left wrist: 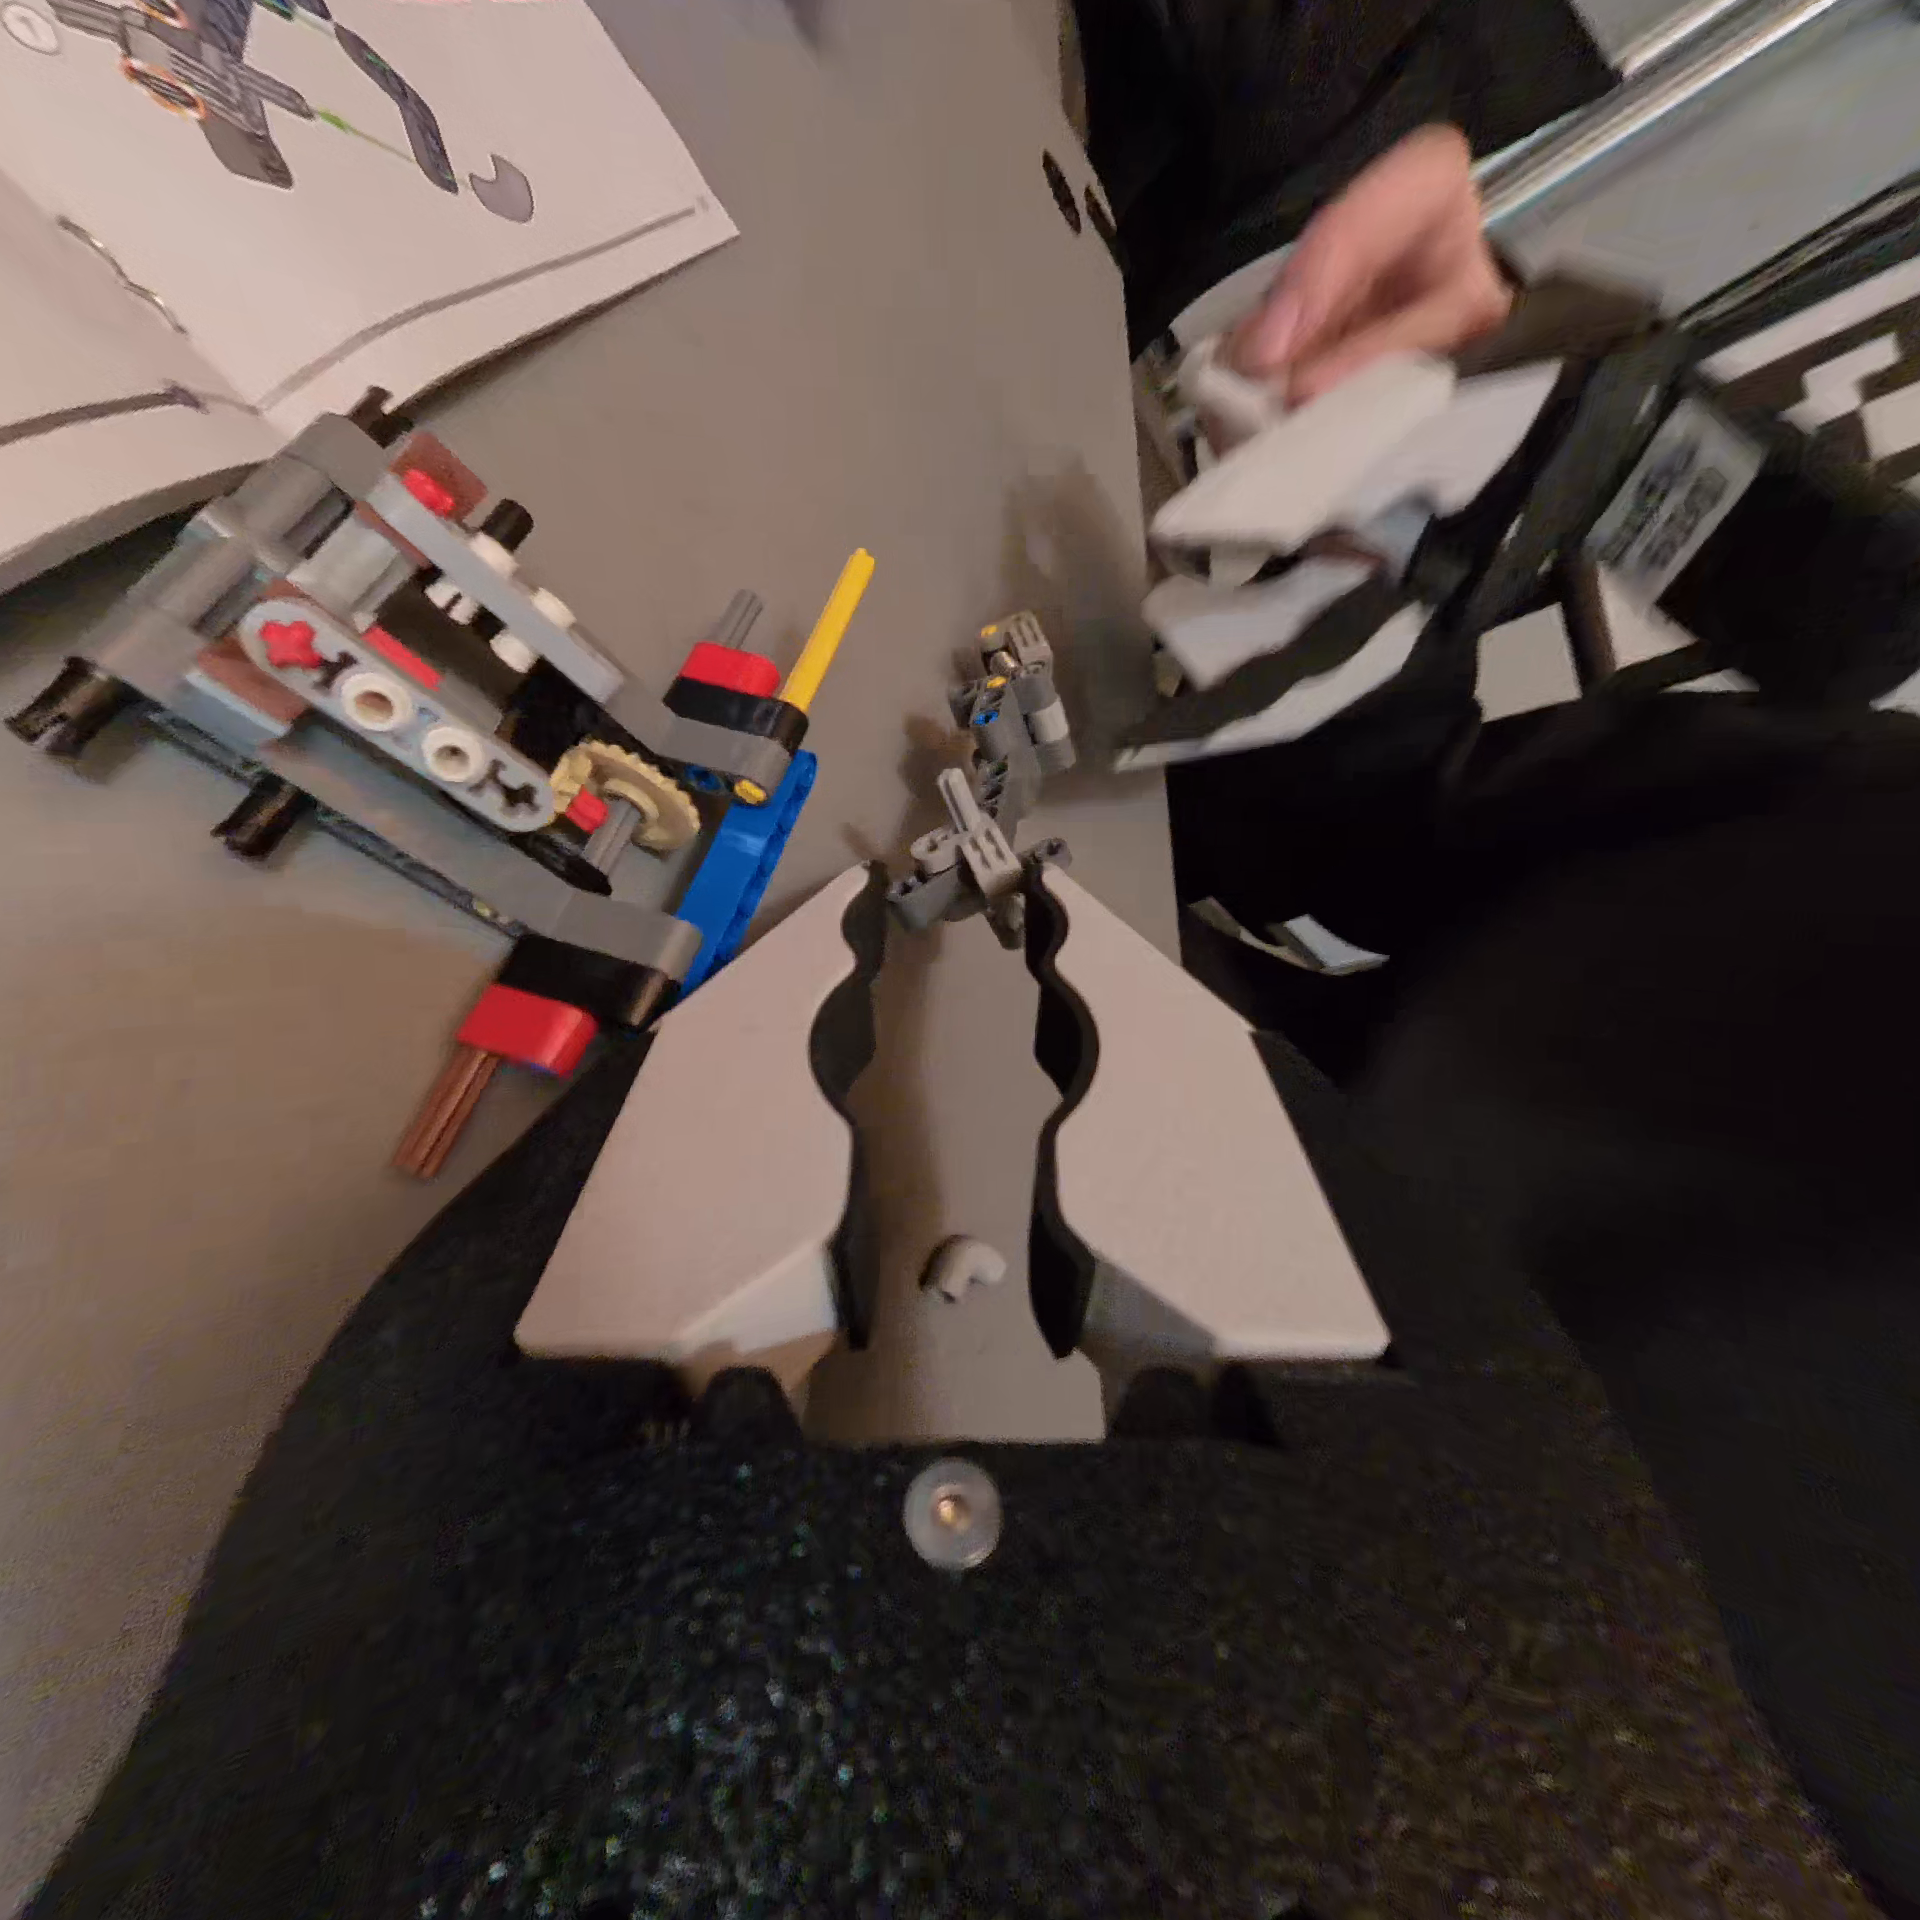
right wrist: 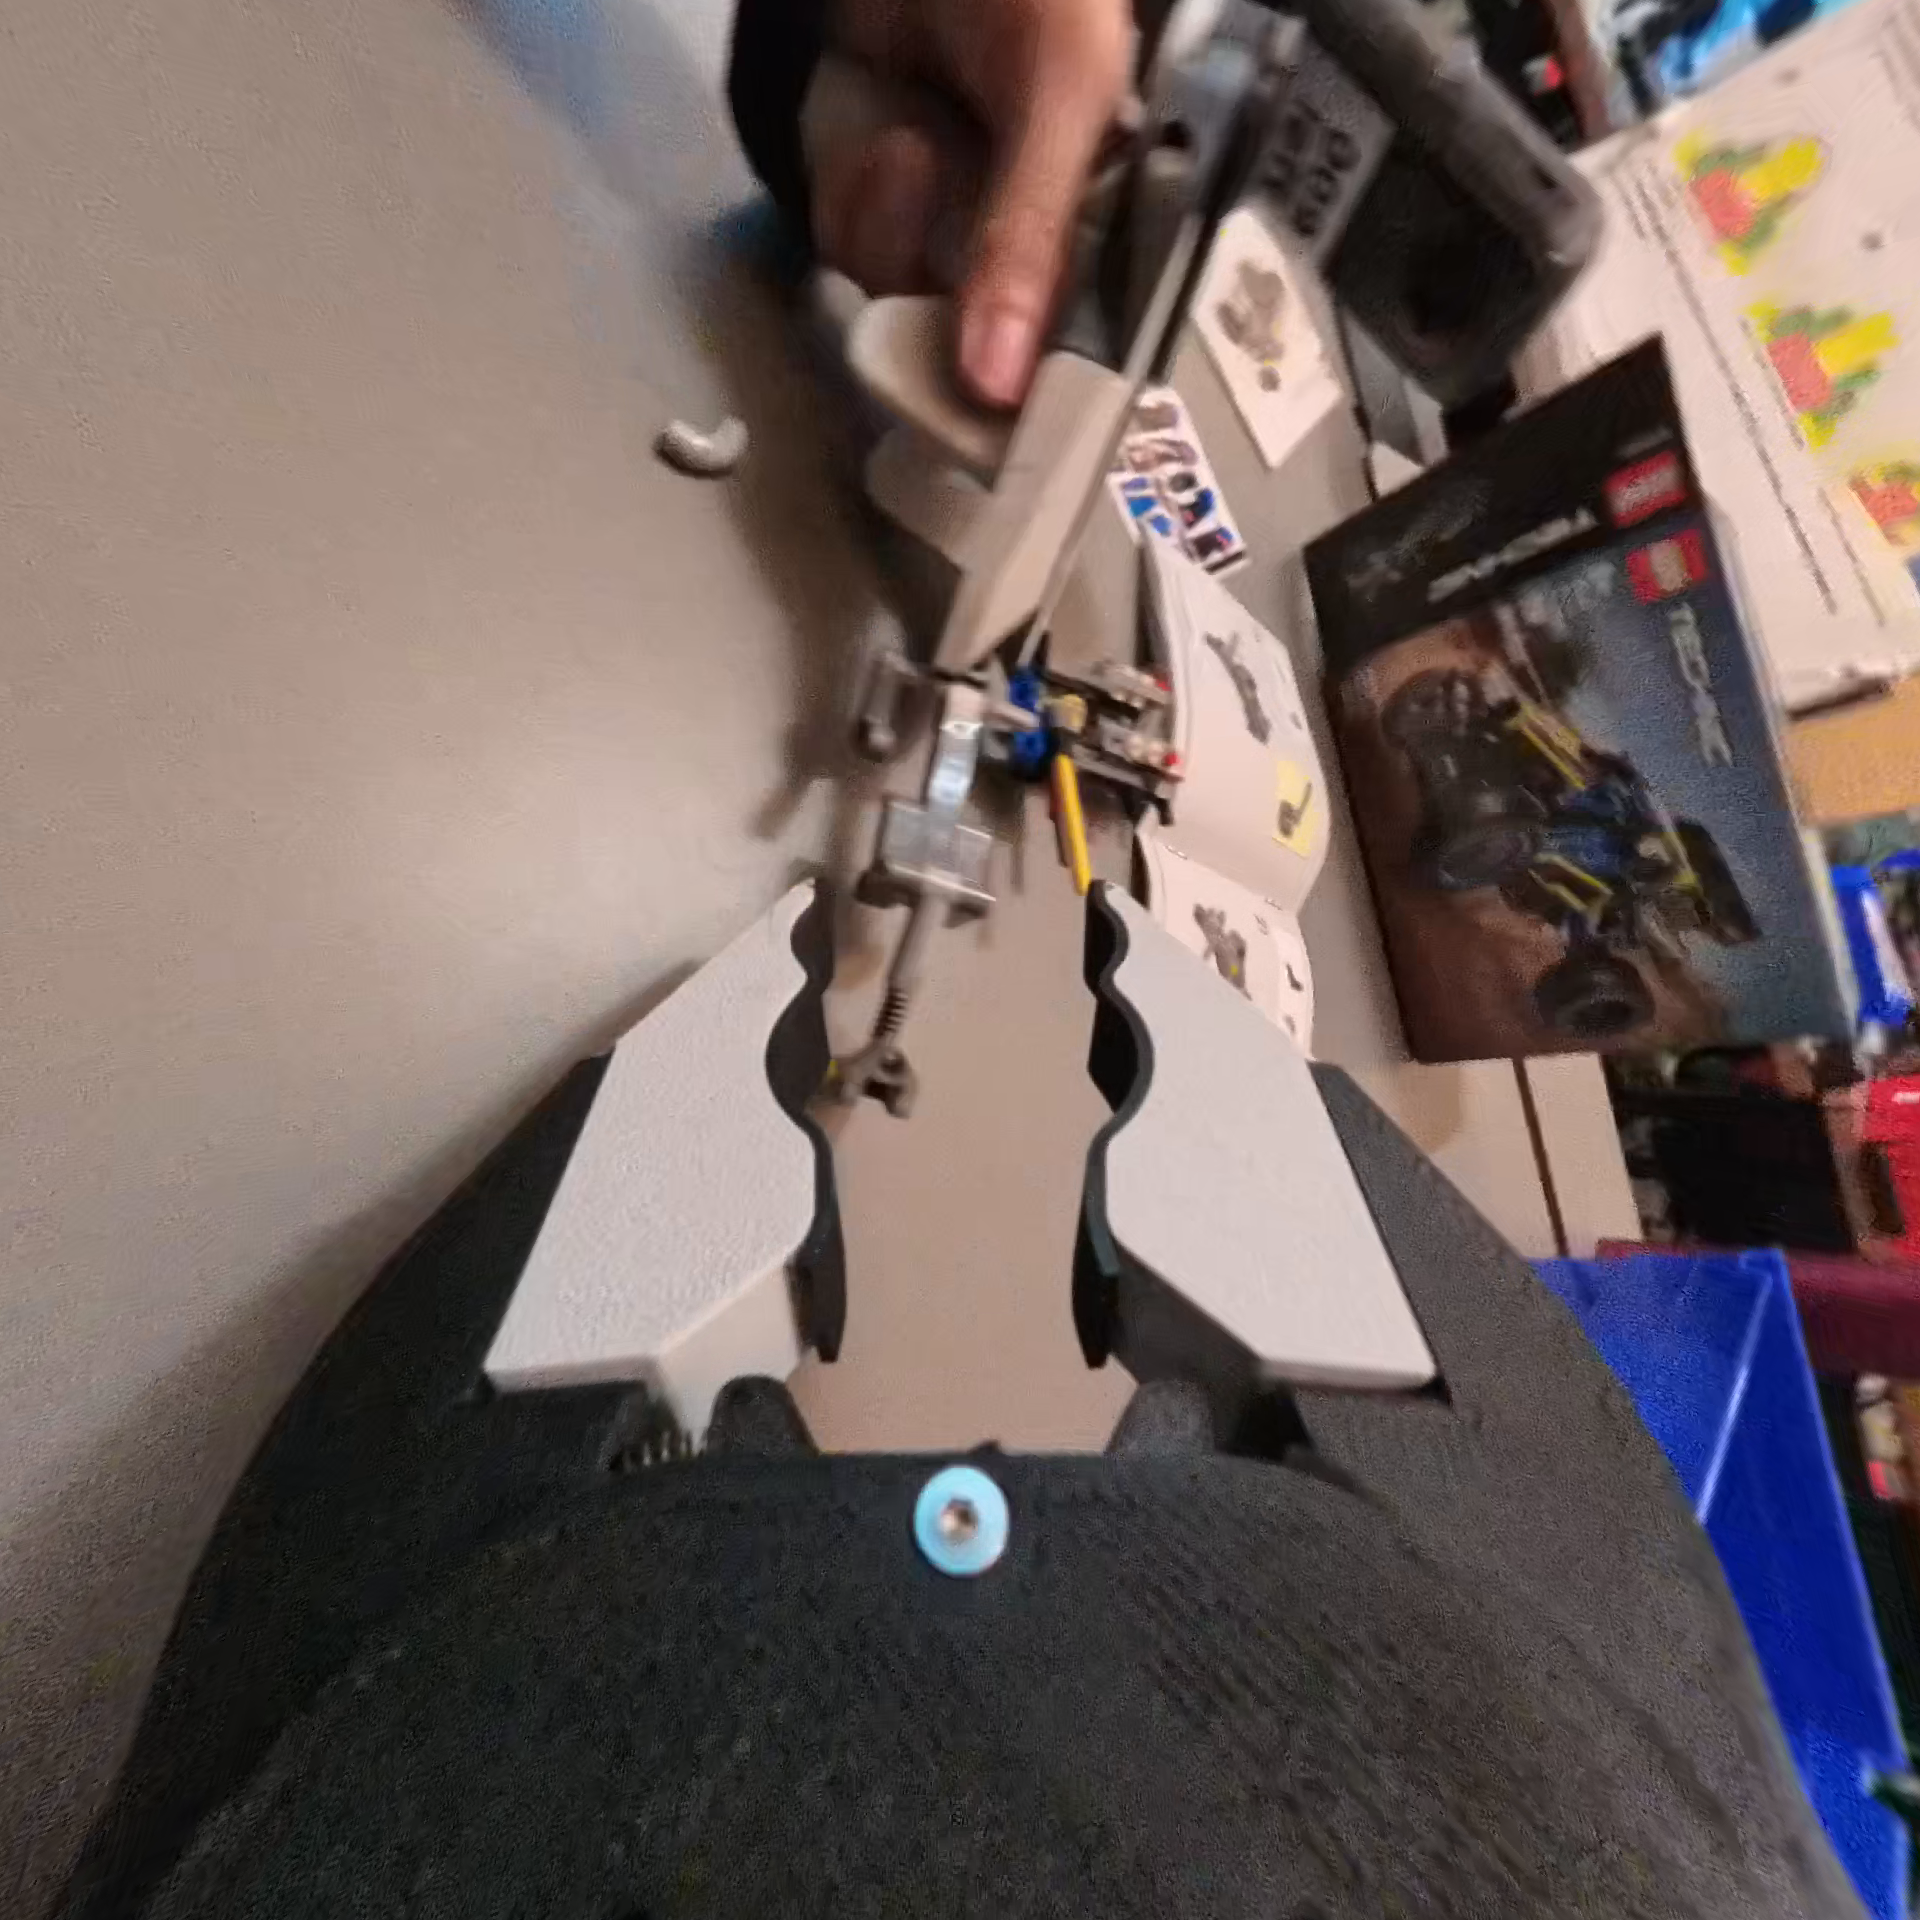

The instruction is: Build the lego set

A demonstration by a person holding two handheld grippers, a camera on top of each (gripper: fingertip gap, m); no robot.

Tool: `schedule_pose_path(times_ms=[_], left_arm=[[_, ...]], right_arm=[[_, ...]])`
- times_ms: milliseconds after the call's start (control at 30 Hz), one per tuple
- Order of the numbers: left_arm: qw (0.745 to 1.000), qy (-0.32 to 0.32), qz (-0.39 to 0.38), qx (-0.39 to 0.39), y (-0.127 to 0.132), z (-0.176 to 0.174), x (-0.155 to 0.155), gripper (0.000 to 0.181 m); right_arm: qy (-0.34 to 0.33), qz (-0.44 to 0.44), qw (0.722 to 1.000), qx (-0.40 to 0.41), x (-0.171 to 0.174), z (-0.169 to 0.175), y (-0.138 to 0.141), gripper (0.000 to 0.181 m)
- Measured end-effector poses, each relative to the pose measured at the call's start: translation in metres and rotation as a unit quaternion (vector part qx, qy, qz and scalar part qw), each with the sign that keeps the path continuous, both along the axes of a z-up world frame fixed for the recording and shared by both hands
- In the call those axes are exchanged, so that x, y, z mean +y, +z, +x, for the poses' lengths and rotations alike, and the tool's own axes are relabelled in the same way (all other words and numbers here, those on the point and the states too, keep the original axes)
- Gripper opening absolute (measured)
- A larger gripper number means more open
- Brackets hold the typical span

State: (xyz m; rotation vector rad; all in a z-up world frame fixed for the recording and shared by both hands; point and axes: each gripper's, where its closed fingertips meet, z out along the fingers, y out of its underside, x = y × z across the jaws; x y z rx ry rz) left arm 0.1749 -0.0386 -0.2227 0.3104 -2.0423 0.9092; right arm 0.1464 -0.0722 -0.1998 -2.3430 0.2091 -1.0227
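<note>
While both hand-held grippers stand wide apart and empty, the left hand-held gripper [left wrist: 961, 883] noses against a small grey lego sub-assembly [left wrist: 1003, 769] near the table [left wrist: 914, 364] edge; the right hand-held gripper [right wrist: 951, 899] hovers opposite. Closing squarely on its beam should avoid twisting.

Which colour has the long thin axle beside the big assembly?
Yellow axle; it shows best in the left wrist view.
</note>
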Motion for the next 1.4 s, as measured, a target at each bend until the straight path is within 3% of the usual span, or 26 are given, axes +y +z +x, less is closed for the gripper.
schedule_pose_path(times_ms=[33,167,433,567,933,1067,1133,1400], left_arm=[[1.000,0.003,0.004,0.002,-0.001,0.001,0.000,0.023],[1.000,0.005,0.016,-0.001,-0.004,0.000,0.001,0.023],[1.000,0.003,0.026,-0.010,-0.008,-0.001,0.001,0.023],[1.000,0.000,0.026,-0.012,-0.008,-0.002,0.000,0.023],[0.999,0.011,0.029,-0.028,-0.010,0.000,-0.001,0.023],[0.999,0.011,0.031,-0.032,-0.011,-0.001,-0.001,0.023],[0.999,0.009,0.032,-0.033,-0.011,-0.001,-0.001,0.023],[0.996,0.013,0.047,-0.071,-0.015,0.001,-0.001,0.023]], right_arm=[[0.009,-0.021,1.000,-0.007,0.007,0.000,-0.008,0.044],[0.012,-0.022,0.999,-0.045,0.024,0.010,-0.012,0.031],[0.039,-0.044,0.998,-0.001,0.032,0.008,-0.028,0.018],[0.042,-0.049,0.998,0.017,0.033,0.009,-0.035,0.001],[0.015,0.032,0.996,0.078,0.029,0.008,-0.035,0.000],[0.007,0.074,0.991,0.113,0.028,0.004,-0.034,0.014],[0.001,0.086,0.990,0.111,0.029,0.007,-0.033,0.006],[-0.014,0.061,0.992,0.112,0.028,0.013,-0.037,0.002]])
